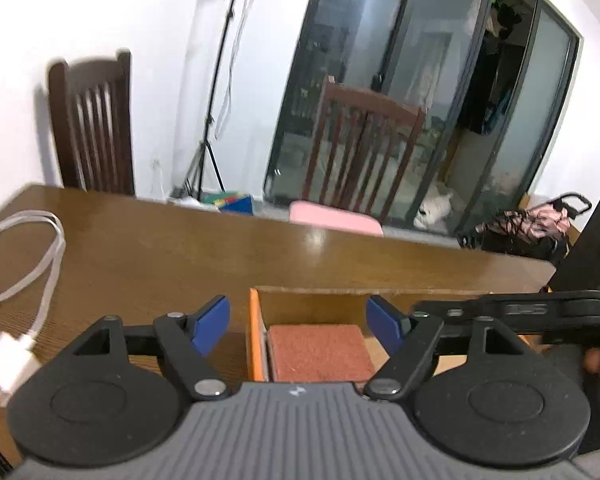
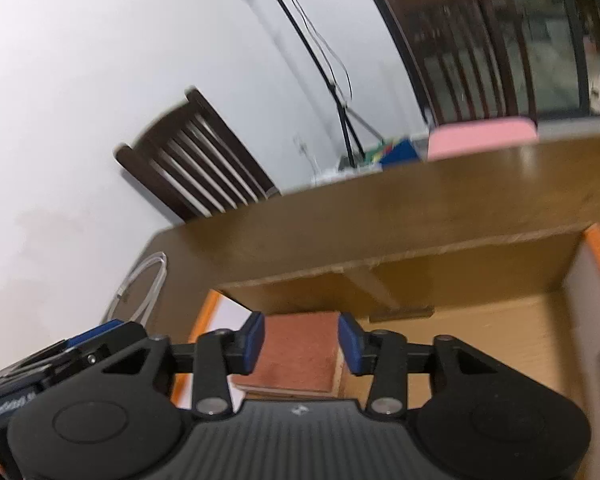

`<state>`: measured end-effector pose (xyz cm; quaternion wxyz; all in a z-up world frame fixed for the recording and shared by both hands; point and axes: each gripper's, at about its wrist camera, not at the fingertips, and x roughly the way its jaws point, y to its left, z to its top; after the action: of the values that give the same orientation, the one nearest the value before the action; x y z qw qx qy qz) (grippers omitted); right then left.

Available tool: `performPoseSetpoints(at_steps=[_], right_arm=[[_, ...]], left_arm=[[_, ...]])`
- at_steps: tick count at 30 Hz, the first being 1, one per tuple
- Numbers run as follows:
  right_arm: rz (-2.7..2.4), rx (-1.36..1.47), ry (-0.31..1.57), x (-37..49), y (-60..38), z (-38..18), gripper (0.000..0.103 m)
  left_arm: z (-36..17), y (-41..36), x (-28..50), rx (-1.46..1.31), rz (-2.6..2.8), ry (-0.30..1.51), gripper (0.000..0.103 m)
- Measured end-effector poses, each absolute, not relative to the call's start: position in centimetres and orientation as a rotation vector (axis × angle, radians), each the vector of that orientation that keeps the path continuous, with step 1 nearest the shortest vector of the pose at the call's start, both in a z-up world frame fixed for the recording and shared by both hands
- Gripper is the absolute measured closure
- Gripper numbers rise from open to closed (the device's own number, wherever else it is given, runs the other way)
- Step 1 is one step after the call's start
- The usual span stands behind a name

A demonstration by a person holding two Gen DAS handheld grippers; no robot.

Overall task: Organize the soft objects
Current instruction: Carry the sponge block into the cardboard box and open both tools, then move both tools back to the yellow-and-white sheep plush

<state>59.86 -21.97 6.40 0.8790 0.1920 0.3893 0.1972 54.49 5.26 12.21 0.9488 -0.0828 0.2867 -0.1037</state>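
Rust-red sponge (image 2: 296,354) lies boxed, untouched, between the spread right tool (image 2: 301,342)

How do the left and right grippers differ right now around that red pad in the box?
The left gripper stands wide open, its jaws well clear of the red pad; the right gripper is narrower, its jaws framing the pad's width without visibly pressing it. The left gripper straddles the box's orange wall, one finger outside; the right has both fingers over the box. Both have blue pads, hold nothing and point down at the pad.
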Motion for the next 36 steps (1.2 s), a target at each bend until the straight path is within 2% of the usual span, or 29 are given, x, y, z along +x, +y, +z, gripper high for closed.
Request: performPoseSetpoints(at_steps=[1,3,7,9,11,18,22,27,31,36], right_arm=[[0.411,0.391,0.791,58.8,-22.3,7.7,0.052],[0.415,0.370,0.747,56.3,-23.2,10.2,0.049],[0.424,0.348,0.637,50.5,-25.1,15.1,0.036],[0.423,0.343,0.595,47.3,-26.8,17.1,0.032],[0.424,0.310,0.562,44.2,-27.6,18.5,0.026],[0.411,0.259,0.442,34.9,-29.9,20.8,0.013],[0.374,0.124,0.345,29.1,-30.7,19.4,0.002],[0.329,-0.037,0.253,22.0,-30.8,14.4,0.001],[0.326,-0.031,0.284,17.2,-31.3,8.7,0.001],[0.352,0.114,0.384,15.6,-32.6,4.0,0.001]], left_arm=[[13.1,5.4,53.3,-0.164,-0.202,0.563,0.021],[14.6,5.8,50.9,-0.158,-0.183,0.525,0.017],[16.4,6.5,45.7,-0.145,-0.143,0.491,0.016],[17.2,7.0,42.6,-0.158,-0.137,0.472,0.013],[17.8,7.6,40.0,-0.183,-0.128,0.442,0.007],[18.9,7.3,30.6,-0.151,-0.084,0.382,0.003],[17.0,6.6,24.4,-0.106,-0.129,0.347,0.000],[12.2,4.4,17.0,-0.084,-0.111,0.322,0.000],[8.8,1.9,13.4,-0.096,-0.169,0.391,0.000],[8.7,-2.2,13.5,-0.030,-0.252,0.417,0.000]])
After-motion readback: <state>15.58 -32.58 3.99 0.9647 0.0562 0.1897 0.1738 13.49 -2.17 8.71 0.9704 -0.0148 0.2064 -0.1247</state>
